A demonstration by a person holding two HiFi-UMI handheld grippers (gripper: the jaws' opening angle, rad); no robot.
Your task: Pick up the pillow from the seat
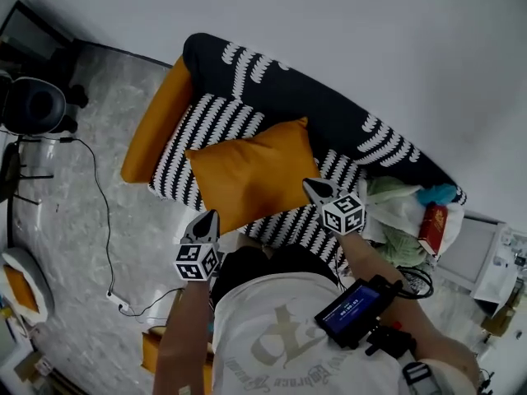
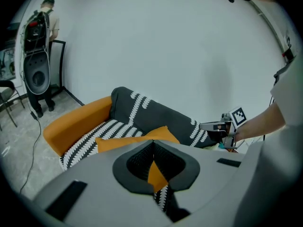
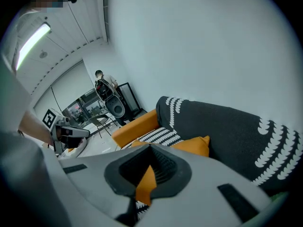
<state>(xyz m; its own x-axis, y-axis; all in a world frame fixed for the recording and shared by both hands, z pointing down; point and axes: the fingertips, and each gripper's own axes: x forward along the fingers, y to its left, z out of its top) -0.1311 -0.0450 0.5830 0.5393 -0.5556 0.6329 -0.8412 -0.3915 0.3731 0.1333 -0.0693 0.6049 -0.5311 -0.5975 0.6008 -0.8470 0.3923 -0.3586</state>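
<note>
An orange pillow [image 1: 251,175] lies on the seat of a black-and-white patterned sofa [image 1: 272,85], leaning toward the backrest. My left gripper [image 1: 210,215] hovers just off the pillow's near left corner, jaws shut and empty. The right gripper [image 1: 310,184] sits at the pillow's right edge, also shut with nothing in it. In the left gripper view the closed jaws [image 2: 152,142] point at the pillow [image 2: 120,143], and the right gripper [image 2: 208,126] shows beyond. In the right gripper view the closed jaws [image 3: 150,148] face the pillow [image 3: 191,145], and the left gripper [image 3: 80,132] shows at the left.
The sofa has an orange armrest [image 1: 156,122] at its left end. Clothes and a red box [image 1: 432,227] pile on its right end. A cable [image 1: 103,220] runs across the marble floor. A person [image 2: 47,18] stands by a speaker [image 2: 37,74] in the background.
</note>
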